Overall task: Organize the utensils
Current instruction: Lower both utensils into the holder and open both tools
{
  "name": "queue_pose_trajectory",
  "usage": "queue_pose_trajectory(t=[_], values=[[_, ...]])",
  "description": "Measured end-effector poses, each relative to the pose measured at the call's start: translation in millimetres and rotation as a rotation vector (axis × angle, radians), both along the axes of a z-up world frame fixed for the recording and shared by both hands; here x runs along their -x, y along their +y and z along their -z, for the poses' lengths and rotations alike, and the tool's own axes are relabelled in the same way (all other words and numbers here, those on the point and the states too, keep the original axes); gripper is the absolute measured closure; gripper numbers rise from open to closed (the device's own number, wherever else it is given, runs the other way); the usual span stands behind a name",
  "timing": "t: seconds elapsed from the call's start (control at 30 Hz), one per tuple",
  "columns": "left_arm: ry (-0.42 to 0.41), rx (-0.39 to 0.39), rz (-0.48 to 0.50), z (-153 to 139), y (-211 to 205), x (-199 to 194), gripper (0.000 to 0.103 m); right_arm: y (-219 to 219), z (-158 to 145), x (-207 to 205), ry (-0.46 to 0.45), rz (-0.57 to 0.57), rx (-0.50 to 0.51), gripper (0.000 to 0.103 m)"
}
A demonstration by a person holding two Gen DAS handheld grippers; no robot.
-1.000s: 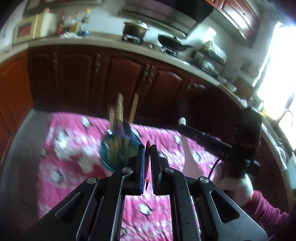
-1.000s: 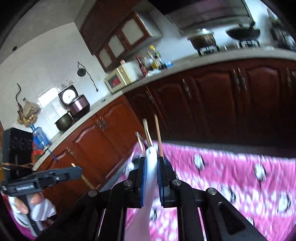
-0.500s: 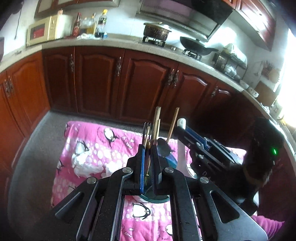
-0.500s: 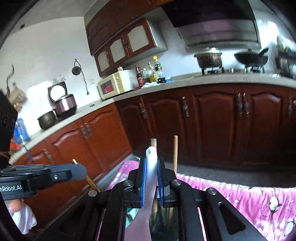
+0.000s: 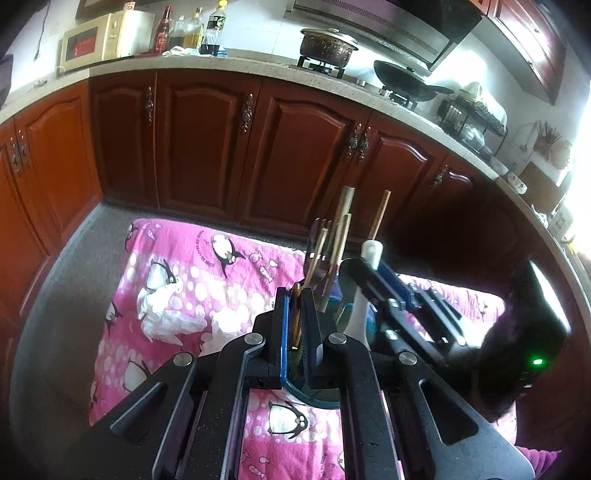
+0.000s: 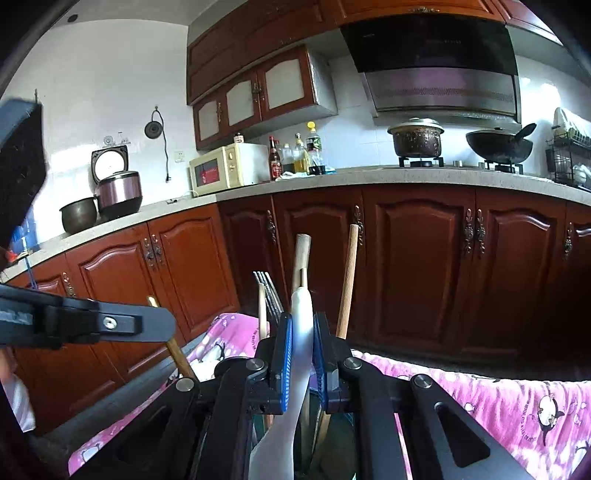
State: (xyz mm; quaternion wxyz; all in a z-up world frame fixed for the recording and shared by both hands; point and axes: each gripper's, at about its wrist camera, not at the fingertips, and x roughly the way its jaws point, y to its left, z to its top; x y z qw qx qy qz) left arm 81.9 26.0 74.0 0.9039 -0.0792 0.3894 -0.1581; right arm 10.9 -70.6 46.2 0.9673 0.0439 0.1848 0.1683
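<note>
My left gripper [image 5: 294, 325] is shut on a thin brown wooden-handled utensil [image 5: 294, 314], held right over a blue-green glass cup [image 5: 317, 397] on the pink penguin blanket [image 5: 177, 295]. The cup holds several upright wooden-handled utensils [image 5: 341, 229] and a fork [image 5: 317, 236]. My right gripper [image 6: 303, 350] is shut on a white spoon [image 6: 301, 339], also over the cup; it shows in the left wrist view [image 5: 380, 280] with the spoon's handle [image 5: 371, 253] sticking up. In the right wrist view the left gripper [image 6: 110, 325] is at the left with its utensil's tip [image 6: 173, 350].
Dark red cabinets [image 5: 303, 147] and a stone counter [image 5: 258, 70] run behind the blanket, with a microwave [image 5: 99, 37], bottles [image 5: 192, 29], a pot [image 5: 327, 46] and a wok [image 5: 406, 81]. Grey floor [image 5: 55, 295] lies to the left.
Both grippers have closed in on the cup and now hang right above it, each still holding its utensil. The right gripper sits closer beside the left.
</note>
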Motion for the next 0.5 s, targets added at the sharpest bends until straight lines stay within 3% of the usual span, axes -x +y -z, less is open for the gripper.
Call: queue_pose_trajectory(t=[0.27, 0.5], values=[[0.021, 0.013, -0.003, 7.5, 1.0, 0.4, 0.098, -2.3, -0.9, 15.4, 0.030, -0.123, 0.044, 0.093], [0.050, -0.003, 0.001, 15.4, -7.7, 0.2, 0.098, -7.3, 5.8, 17.0, 0.141, -0.152, 0.046, 0.092]])
